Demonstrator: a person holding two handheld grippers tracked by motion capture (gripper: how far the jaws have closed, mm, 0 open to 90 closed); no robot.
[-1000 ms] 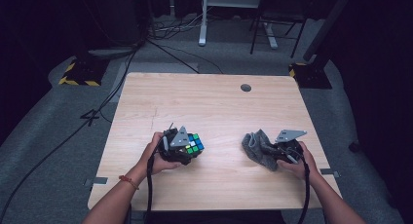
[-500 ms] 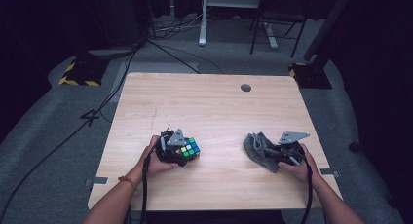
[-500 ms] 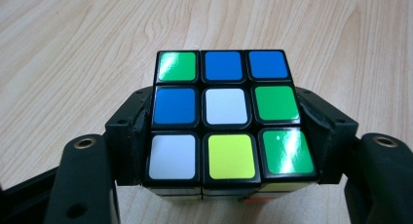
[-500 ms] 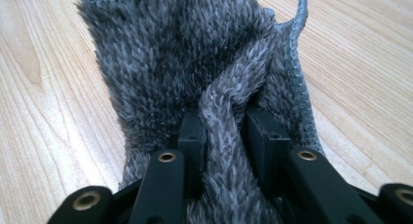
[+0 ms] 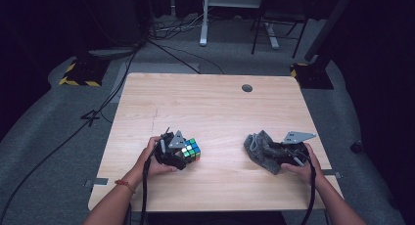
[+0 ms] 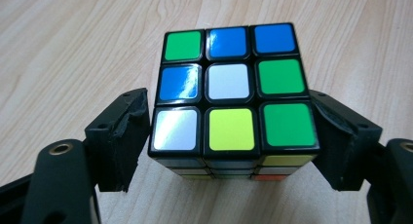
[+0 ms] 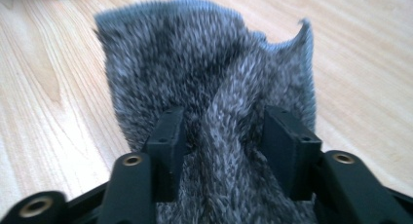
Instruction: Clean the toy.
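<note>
A scrambled colour cube point(image 5: 192, 149) point(image 6: 229, 92) stands on the wooden table point(image 5: 205, 107) at the front left. My left gripper point(image 5: 186, 155) point(image 6: 229, 141) has one jaw on each side of it. These jaws have just been opening, and their pads point(image 6: 124, 136) stand right beside the cube's sides without squeezing it. At the front right lies a crumpled grey furry cloth point(image 5: 259, 147) point(image 7: 195, 63). My right gripper point(image 5: 268, 154) point(image 7: 224, 136) rests on it. Its jaws have just been opening too, with a loose raised fold of cloth between them.
A round cable hole point(image 5: 247, 88) sits near the table's far edge. Beyond the table are cables on the grey floor, a desk frame point(image 5: 230, 19) and hazard-striped stand bases point(image 5: 78, 76). Bare wood stretches across the table's middle and back.
Both hands have stayed where they were. The cube and the cloth lie on the same spots of the table.
</note>
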